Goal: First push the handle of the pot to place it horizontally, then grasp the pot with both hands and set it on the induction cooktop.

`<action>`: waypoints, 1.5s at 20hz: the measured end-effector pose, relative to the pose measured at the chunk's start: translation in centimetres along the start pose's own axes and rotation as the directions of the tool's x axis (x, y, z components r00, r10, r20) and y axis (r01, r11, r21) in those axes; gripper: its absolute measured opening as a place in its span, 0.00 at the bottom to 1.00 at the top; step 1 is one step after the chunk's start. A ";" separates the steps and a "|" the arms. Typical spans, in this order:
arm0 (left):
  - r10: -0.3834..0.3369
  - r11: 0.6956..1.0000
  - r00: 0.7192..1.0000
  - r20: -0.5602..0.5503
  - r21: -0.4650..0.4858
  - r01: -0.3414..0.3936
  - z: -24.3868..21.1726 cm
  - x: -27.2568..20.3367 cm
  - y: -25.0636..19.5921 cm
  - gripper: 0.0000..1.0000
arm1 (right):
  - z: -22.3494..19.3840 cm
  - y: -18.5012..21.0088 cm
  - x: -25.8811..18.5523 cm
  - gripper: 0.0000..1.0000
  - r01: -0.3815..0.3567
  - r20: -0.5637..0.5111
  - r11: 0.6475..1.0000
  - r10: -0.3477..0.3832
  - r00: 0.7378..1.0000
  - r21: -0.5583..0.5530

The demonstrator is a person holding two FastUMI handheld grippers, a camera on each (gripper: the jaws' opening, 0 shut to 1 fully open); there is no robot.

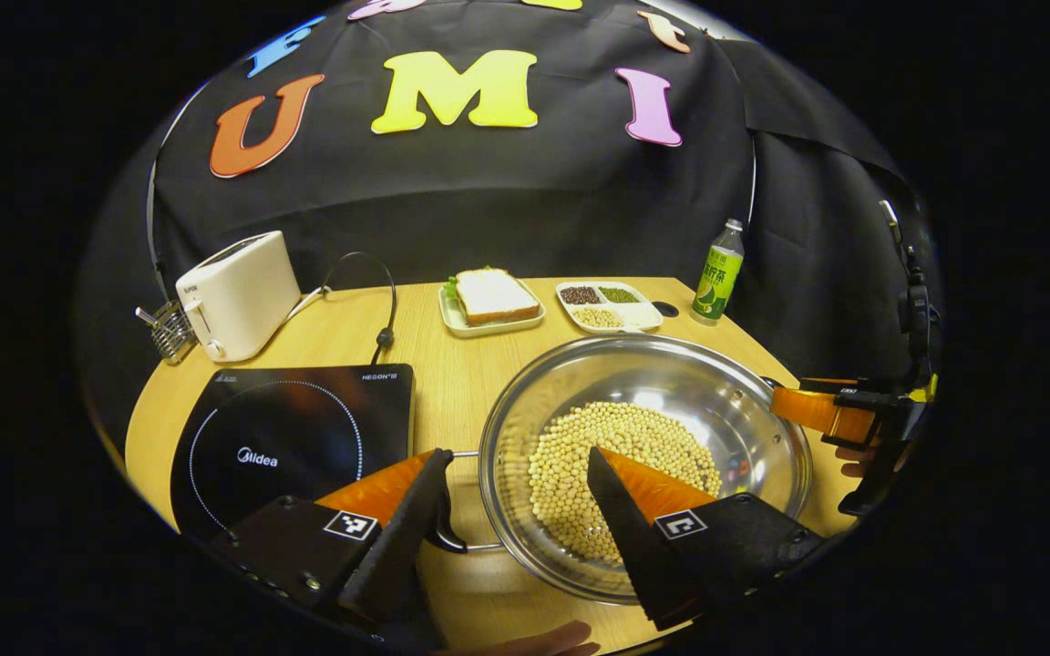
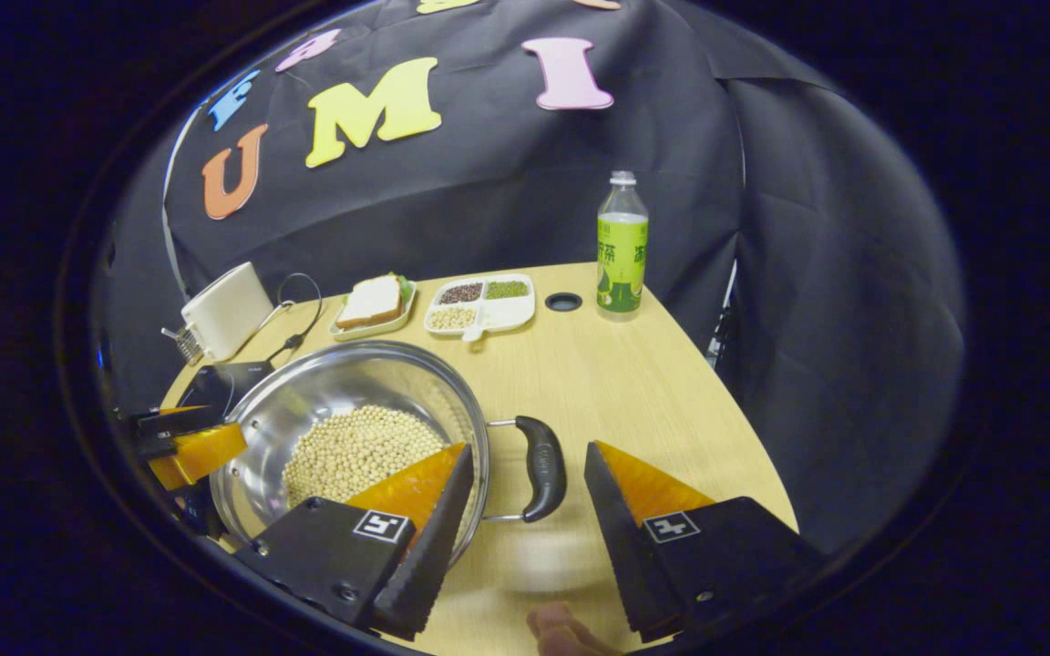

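In the left gripper view my left gripper (image 1: 516, 510) stands wide open with nothing in it. One finger is out beside the near-left handle (image 1: 448, 528) of the pot (image 1: 643, 456); the other hangs over the soybeans (image 1: 616, 474) inside. The rim passes between them, but neither finger presses on it. The pot sits on the table (image 1: 452, 364), just right of the cooktop (image 1: 293, 437) and not yet on it. I judge the handles already lie flat, so the step in hand is the two-handed grasp. To do it well I should centre each pair of fingers on its own handle, not on the slick steel rim, close both sides together, lift level so the beans stay put, then carry left. This view gives me the cooktop's full ring, which is my target, and the other gripper (image 1: 830, 415) at the pot's far-right edge. Whether that one touches the pot I cannot tell from here.

In the right gripper view my right gripper (image 2: 530, 497) is also wide open and empty, and the black right handle (image 2: 543, 466) lies between the fingers, clear of both. This view shows that handle lying flat. Here the cooktop (image 2: 215, 383) is mostly hidden behind the pot (image 2: 352, 401).
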State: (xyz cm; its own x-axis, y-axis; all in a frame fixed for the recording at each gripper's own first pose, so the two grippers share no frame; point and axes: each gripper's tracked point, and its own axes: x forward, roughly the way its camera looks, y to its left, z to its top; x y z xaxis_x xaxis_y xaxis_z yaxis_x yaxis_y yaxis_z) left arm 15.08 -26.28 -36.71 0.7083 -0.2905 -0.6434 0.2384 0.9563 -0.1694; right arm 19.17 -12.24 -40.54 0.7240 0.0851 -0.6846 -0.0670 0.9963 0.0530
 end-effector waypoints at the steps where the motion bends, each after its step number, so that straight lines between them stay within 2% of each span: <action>1: -0.002 1.000 1.000 -0.014 -0.005 0.002 -0.1 0.1 -0.3 0.93 | 0.0 0.0 0.5 0.79 0.001 -0.011 1.000 -0.001 1.000 -0.002; 6: -0.005 1.000 1.000 -0.021 -0.030 0.004 0.0 0.2 -0.1 0.92 | -0.2 0.1 1.7 0.81 -0.009 -0.032 1.000 0.009 0.999 -0.001; 9: -0.021 1.000 0.999 -0.050 -0.003 0.020 -0.6 0.6 -0.1 0.90 | -0.4 0.2 2.1 0.80 -0.019 -0.038 1.000 0.019 0.999 0.004; 11: -0.035 0.999 0.997 -0.074 -0.034 0.033 -1.1 0.7 -0.5 0.83 | -0.5 0.3 2.1 0.80 -0.027 -0.034 1.000 0.027 0.999 0.000; 12: -0.029 0.999 0.998 -0.062 -0.031 0.027 -1.0 0.8 -0.3 0.75 | -0.4 0.2 2.2 0.80 -0.031 -0.033 1.000 0.031 0.999 0.002; 13: -0.031 0.999 0.998 -0.061 -0.029 0.030 -1.1 0.5 -0.2 0.73 | -0.6 0.2 2.2 0.80 -0.035 -0.036 0.999 0.035 0.999 0.003; 14: -0.028 0.999 0.998 -0.050 -0.033 0.026 -0.9 0.1 0.0 0.77 | -0.8 0.2 2.1 0.80 -0.040 -0.039 0.999 0.041 0.998 0.005; 15: -0.010 0.999 1.000 -0.027 -0.032 0.009 -0.3 -0.2 0.3 0.67 | -1.0 0.2 2.2 0.80 -0.043 -0.045 0.999 0.044 0.998 0.009; 16: 0.027 1.000 1.000 -0.004 -0.015 -0.027 0.3 -0.5 1.4 0.84 | -1.2 0.1 2.2 0.80 -0.046 -0.052 0.999 0.047 0.998 0.012; 17: 0.068 0.998 0.998 0.012 -0.002 -0.068 0.7 -0.6 2.5 0.78 | -1.3 0.1 2.2 0.82 -0.049 -0.056 0.999 0.049 0.997 0.015; 18: 0.080 0.997 0.997 0.003 -0.001 -0.080 0.5 -0.7 2.8 0.84 | -1.4 0.1 2.2 0.80 -0.050 -0.056 0.999 0.051 0.997 0.018; 23: 0.054 0.995 0.987 -0.150 -0.077 -0.066 -2.9 0.8 3.1 0.88 | -1.4 0.4 2.1 0.79 -0.040 -0.066 0.999 0.042 0.997 0.030; 24: 0.059 0.995 0.988 -0.143 -0.075 -0.070 -2.7 0.9 3.4 0.73 | -1.4 0.5 2.0 0.79 -0.036 -0.069 0.999 0.038 0.997 0.037; 25: 0.069 0.994 0.987 -0.144 -0.073 -0.080 -2.8 1.2 3.7 0.77 | -1.5 0.6 2.0 0.73 -0.033 -0.074 0.999 0.036 0.997 0.042; 26: 0.064 0.994 0.987 -0.149 -0.082 -0.076 -2.9 1.2 3.6 0.51 | -1.5 0.6 2.1 0.70 -0.026 -0.073 0.998 0.030 0.997 0.050; 27: 0.052 0.993 0.987 -0.149 -0.094 -0.067 -2.9 1.2 3.5 0.64 | -1.5 0.6 1.9 0.67 -0.021 -0.079 0.998 0.025 0.997 0.052; 28: 0.043 0.994 0.988 -0.149 -0.097 -0.058 -2.8 1.3 3.5 0.70 | -1.6 0.6 1.7 0.66 -0.016 -0.080 0.998 0.021 0.997 0.058; 29: 0.037 0.995 0.988 -0.148 -0.081 -0.049 -2.7 1.3 3.5 0.60 | -1.6 0.7 1.6 0.65 -0.010 -0.083 0.998 0.015 0.996 0.067; 30: 0.035 0.996 0.989 -0.147 -0.076 -0.046 -2.7 1.4 3.6 0.57 | -1.8 0.7 1.5 0.64 -0.002 -0.087 0.998 0.008 0.996 0.061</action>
State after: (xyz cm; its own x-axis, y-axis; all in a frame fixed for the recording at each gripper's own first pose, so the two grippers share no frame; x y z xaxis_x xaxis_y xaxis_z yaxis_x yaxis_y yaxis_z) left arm 15.12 -23.17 -40.18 0.6111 -0.2491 -0.7514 0.1542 0.9685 -0.1956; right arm 18.95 -11.44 -42.82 0.6610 0.0919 -0.7447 -0.0267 0.9947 0.0990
